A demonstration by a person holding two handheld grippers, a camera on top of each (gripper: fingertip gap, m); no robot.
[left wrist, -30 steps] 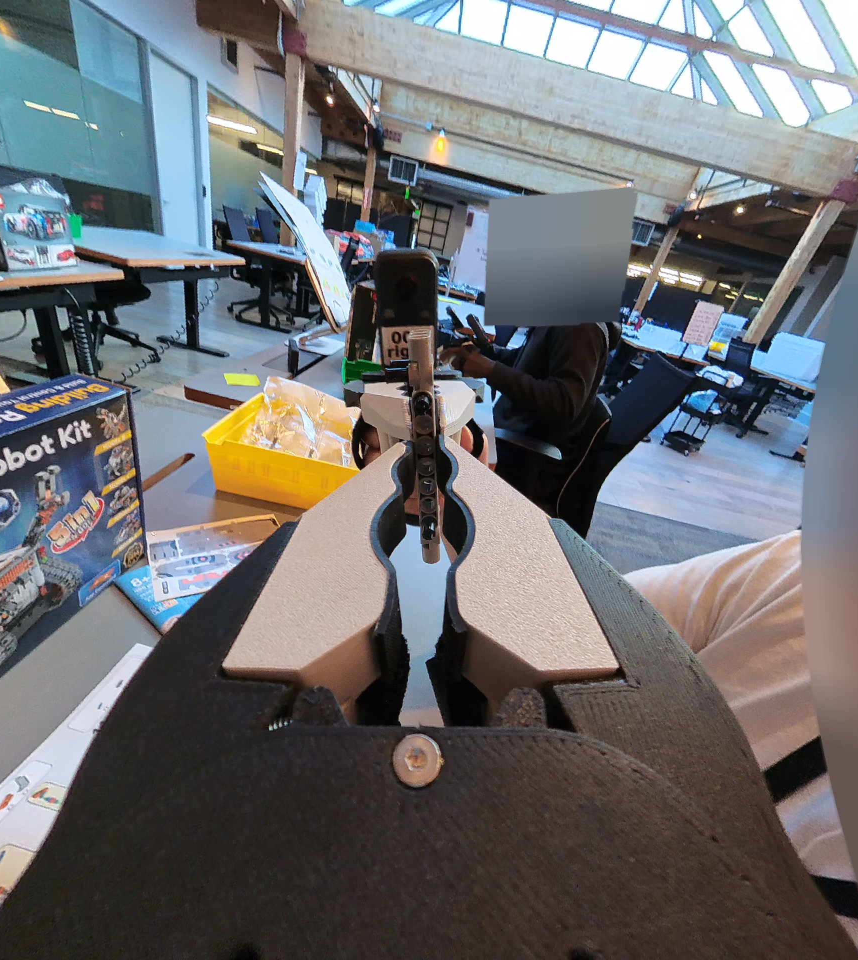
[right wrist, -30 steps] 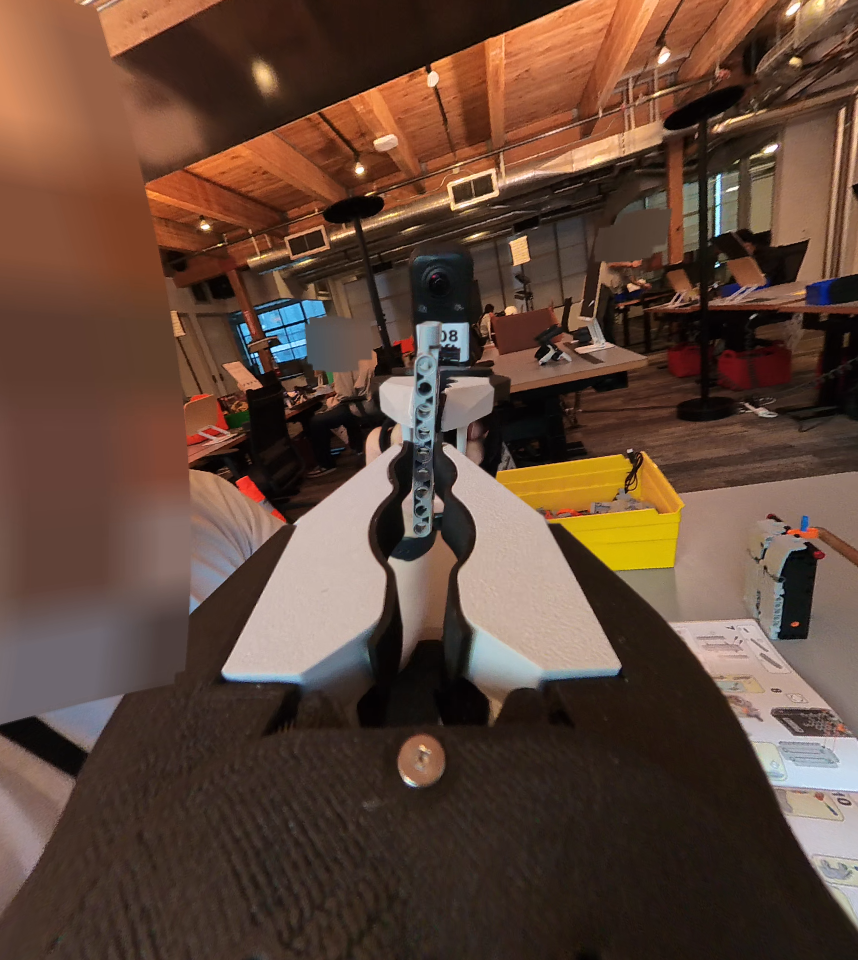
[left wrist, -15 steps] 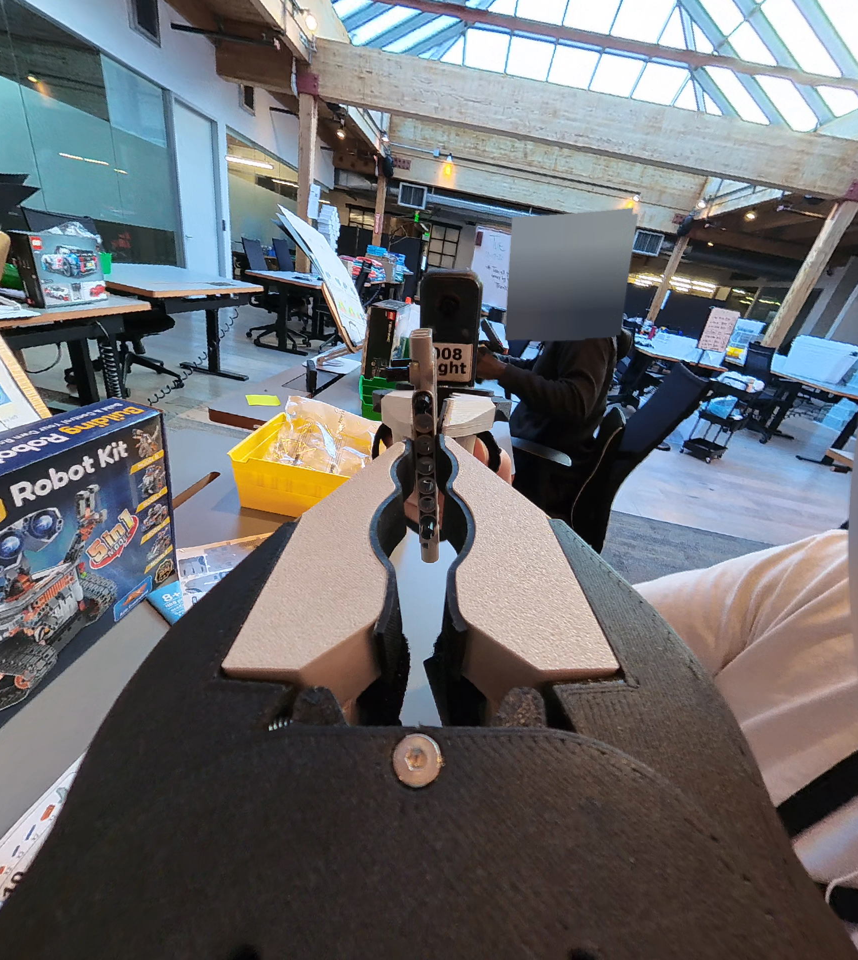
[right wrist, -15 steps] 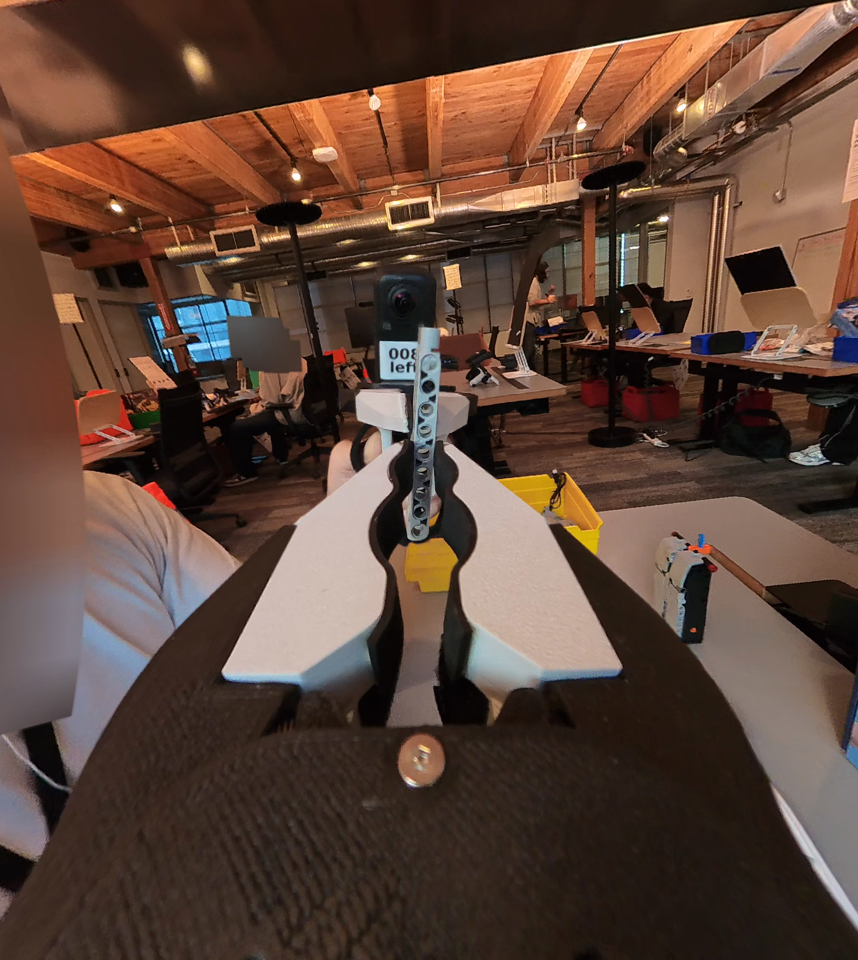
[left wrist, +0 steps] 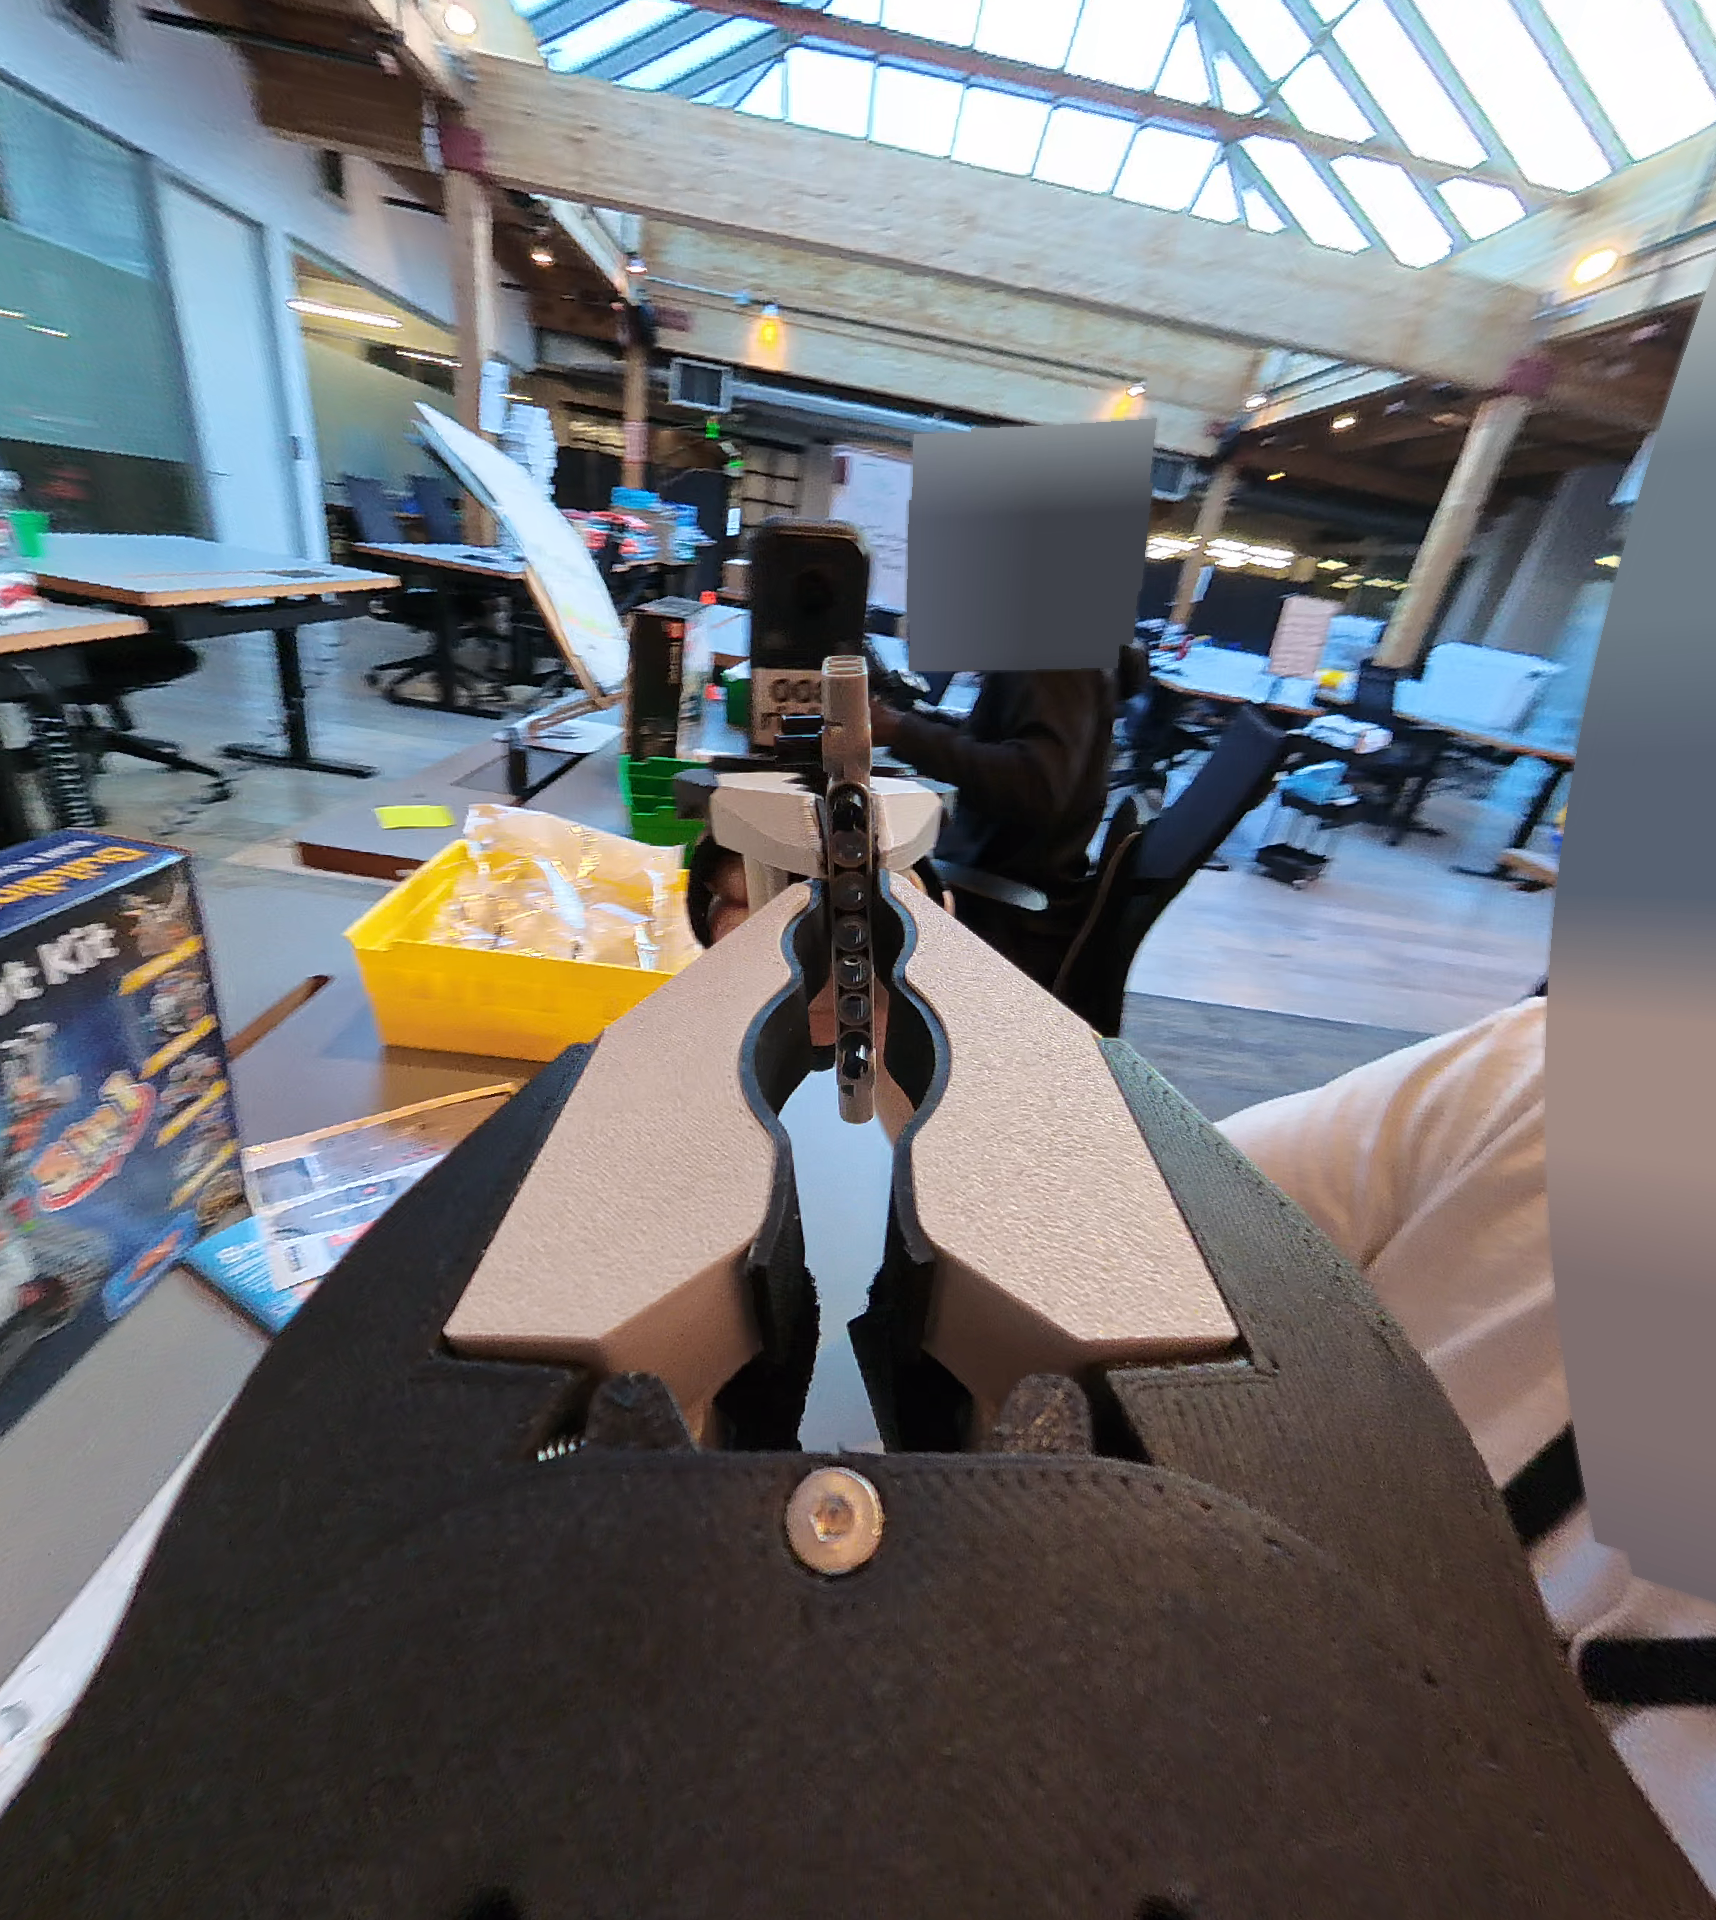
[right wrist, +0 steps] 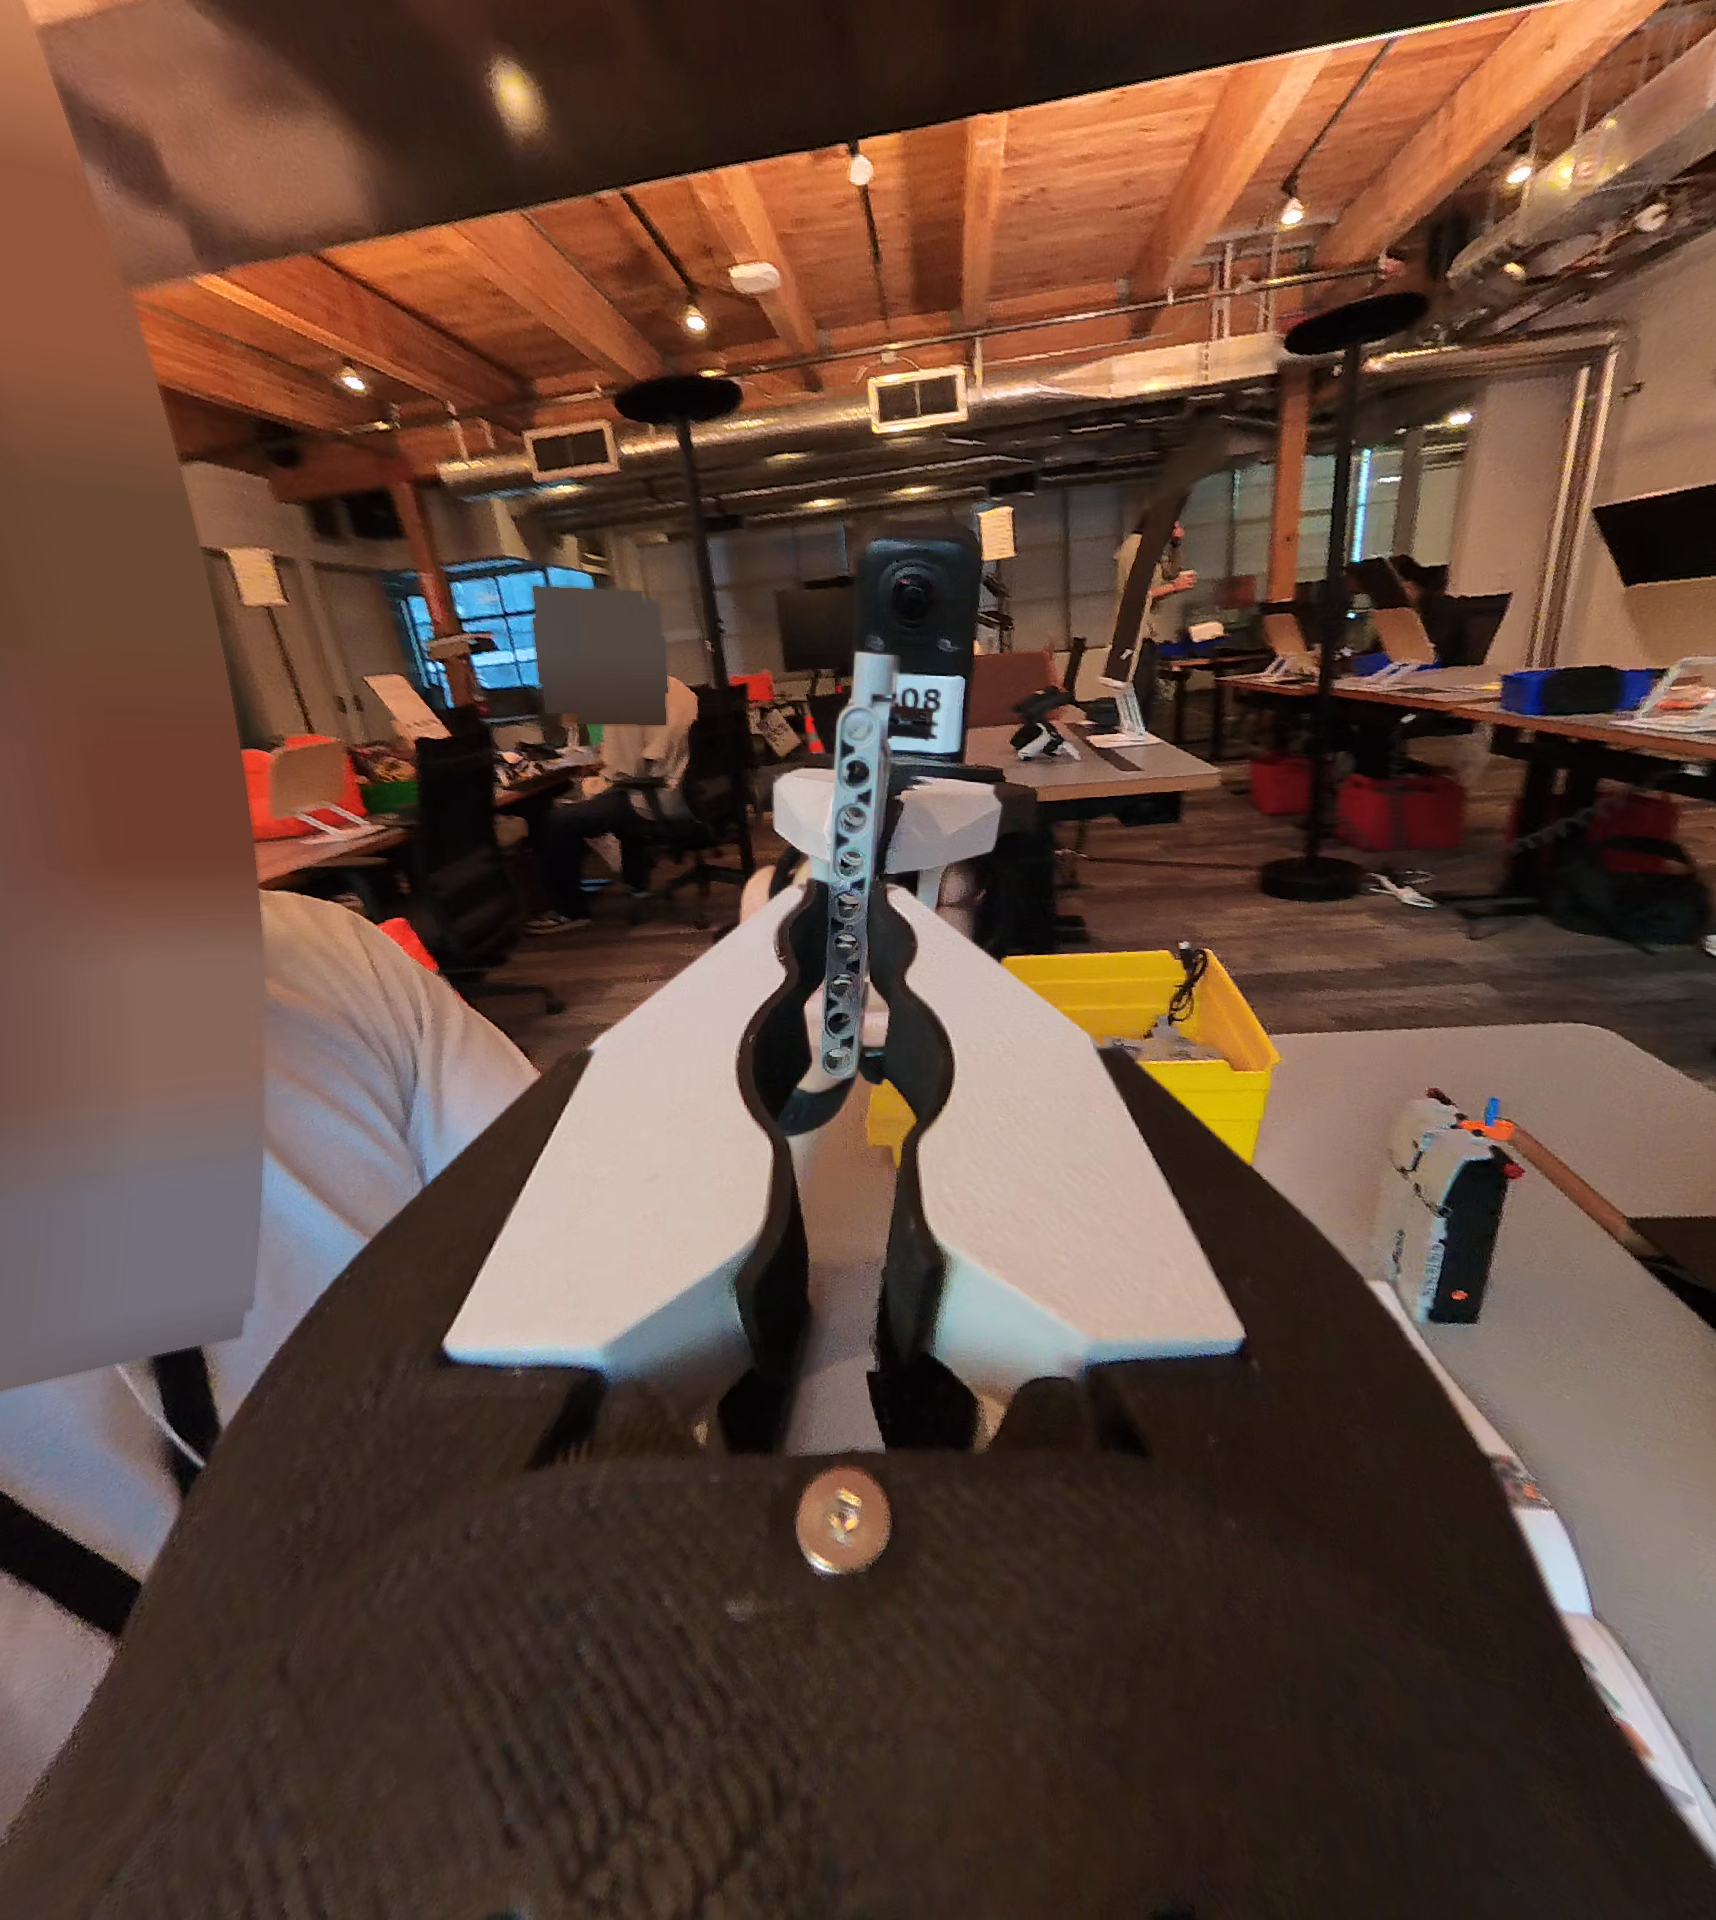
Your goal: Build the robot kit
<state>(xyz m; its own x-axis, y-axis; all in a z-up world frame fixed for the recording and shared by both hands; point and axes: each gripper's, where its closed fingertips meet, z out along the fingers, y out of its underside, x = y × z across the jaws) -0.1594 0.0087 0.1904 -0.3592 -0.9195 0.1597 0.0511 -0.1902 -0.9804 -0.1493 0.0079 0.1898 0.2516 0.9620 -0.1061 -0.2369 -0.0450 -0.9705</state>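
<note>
a grey holed beam (right wrist: 849,894) stands near upright, tilted slightly, pinched between both grippers' tips.

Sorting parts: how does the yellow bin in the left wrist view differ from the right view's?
The left-view bin is heaped with clear plastic bags; the right-view bin shows a black cable. The left-view bin lies left of the left tongs, the right-view bin right of the right tongs. Both are yellow.
</note>
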